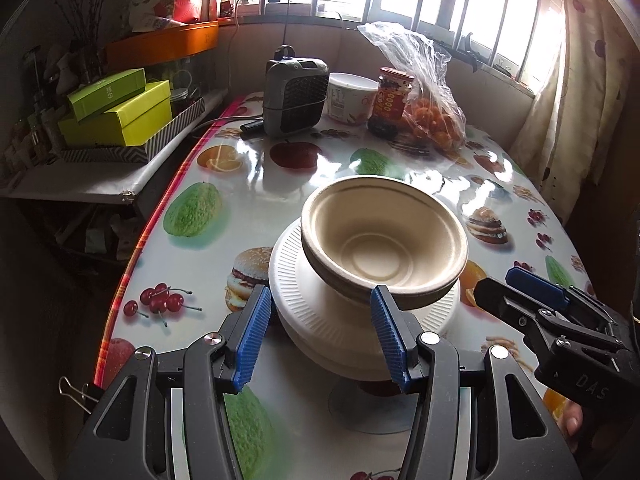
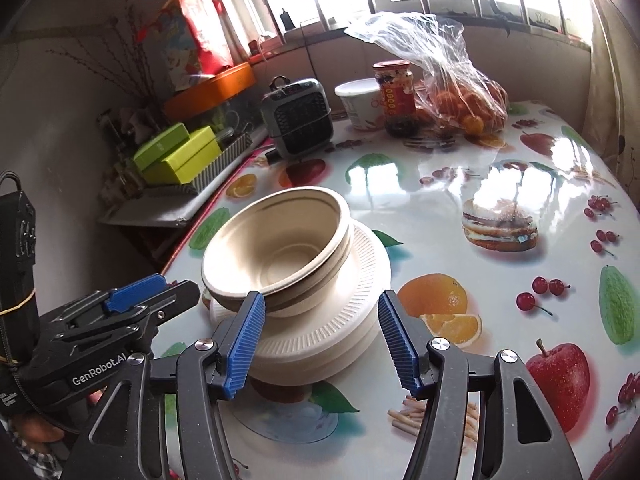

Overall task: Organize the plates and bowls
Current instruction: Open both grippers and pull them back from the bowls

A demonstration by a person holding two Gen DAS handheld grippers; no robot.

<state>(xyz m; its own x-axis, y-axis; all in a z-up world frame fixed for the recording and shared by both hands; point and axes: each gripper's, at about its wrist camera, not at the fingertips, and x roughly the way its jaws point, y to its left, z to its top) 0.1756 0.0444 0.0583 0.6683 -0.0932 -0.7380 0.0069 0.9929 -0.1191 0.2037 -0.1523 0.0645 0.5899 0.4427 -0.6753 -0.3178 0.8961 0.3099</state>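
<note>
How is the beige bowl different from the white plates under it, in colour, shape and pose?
The beige bowl is tan and deep with smooth walls; the white plates are white, shallow, with ribbed rims. The bowl sits tilted on top, while the plates lie flat in a stack on the table. Both look like disposable paper ware, and neither gripper holds them.

Fruit-print tablecloth (image 1: 248,176) covers table. Far side, left to right: grey heater (image 1: 294,94), white tub (image 1: 350,98), red-label jar (image 1: 392,100), clear bag of oranges (image 1: 432,116). Far left: green boxes (image 1: 116,114) stacked on side shelf, orange tray (image 1: 164,46) above.
</note>
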